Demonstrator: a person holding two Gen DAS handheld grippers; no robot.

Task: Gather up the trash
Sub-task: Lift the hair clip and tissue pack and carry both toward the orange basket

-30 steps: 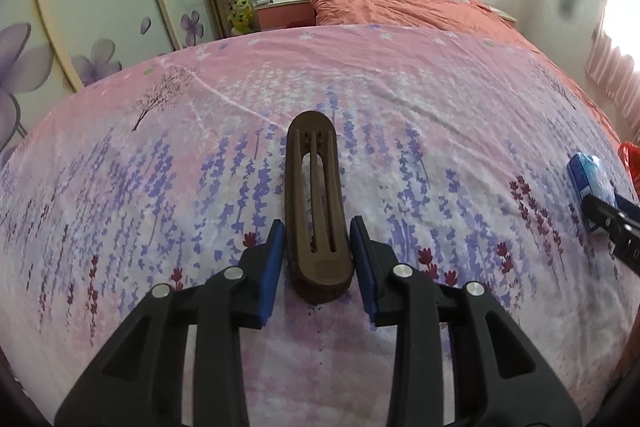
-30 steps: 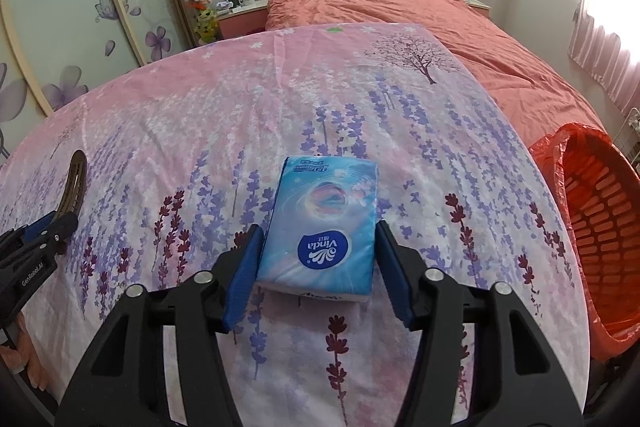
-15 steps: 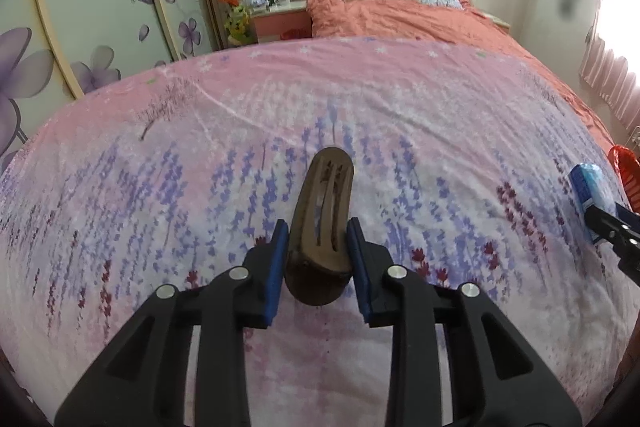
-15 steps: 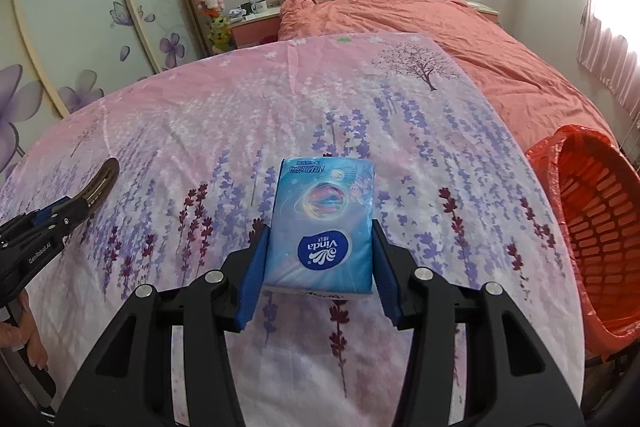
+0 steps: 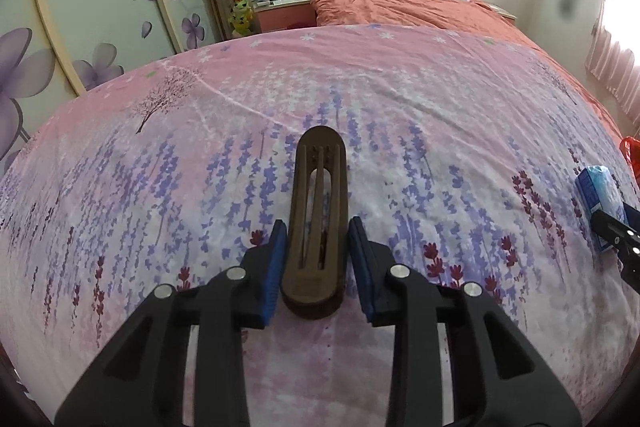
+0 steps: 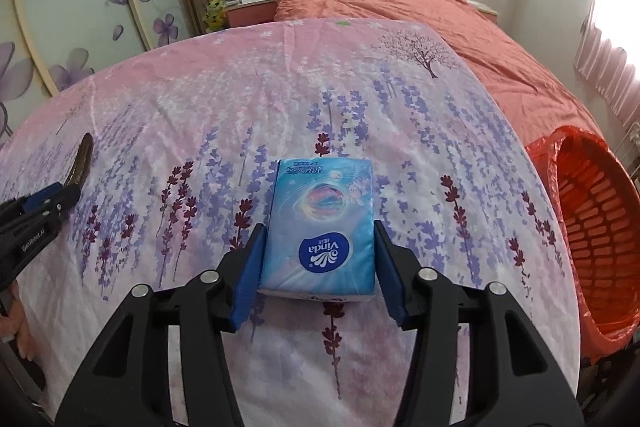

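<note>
**A:** Tissue pack (image 6: 320, 231) sits low in the middle of the picture, clamped in the right tongs (image 6: 318, 269). Soft, light, squishy, so hold its sides.

**B:** And the brown clip (image 5: 318, 223)?

**A:** Stiff. Left tongs (image 5: 318, 259) pinch its near end over the bed (image 5: 440, 87). Red basket (image 6: 592, 227) waits at right.

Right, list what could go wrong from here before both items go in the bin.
1. The left hand-held gripper pinches only the near end of the long brown slotted wooden piece; most of it sticks out ahead, so it may pivot or slip.
2. The blue plastic tissue pack in the right hand-held gripper is soft and could squeeze out.
3. The orange mesh bin sits off the bed's right edge, so the left load travels farthest.
</note>
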